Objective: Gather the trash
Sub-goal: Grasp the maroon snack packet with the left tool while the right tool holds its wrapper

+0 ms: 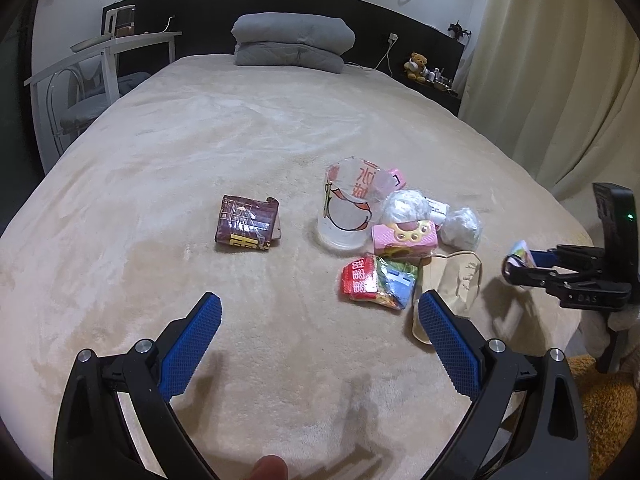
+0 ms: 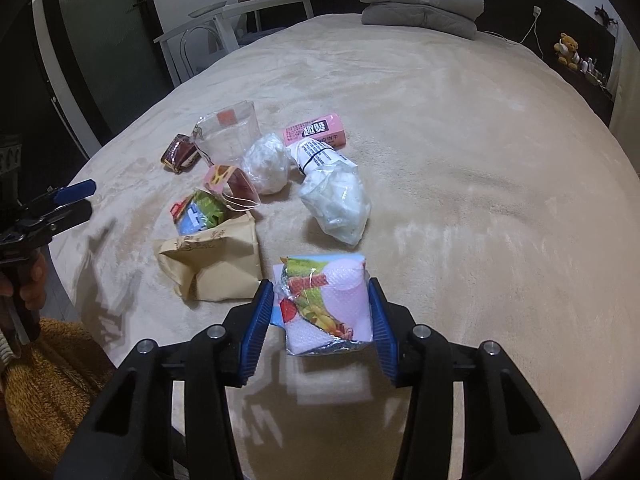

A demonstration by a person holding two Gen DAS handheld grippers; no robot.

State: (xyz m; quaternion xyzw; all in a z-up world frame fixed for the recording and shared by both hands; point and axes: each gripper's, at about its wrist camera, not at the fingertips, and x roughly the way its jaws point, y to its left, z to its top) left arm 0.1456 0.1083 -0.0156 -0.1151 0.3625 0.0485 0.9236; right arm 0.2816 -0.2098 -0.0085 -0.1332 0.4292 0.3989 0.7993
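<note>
Trash lies in a heap on the beige bed: a clear plastic cup, a pink carton, white crumpled bags, a red and green snack wrapper and a brown paper bag. A dark red packet lies apart to the left. My left gripper is open and empty above the bed, near the wrapper. My right gripper is shut on a pink and white snack packet, held just above the bed; it also shows in the left wrist view.
Grey folded pillows lie at the head of the bed. A white side table and chair stand to the left. A curtain hangs on the right, with a teddy bear on a ledge. An orange rug lies on the floor.
</note>
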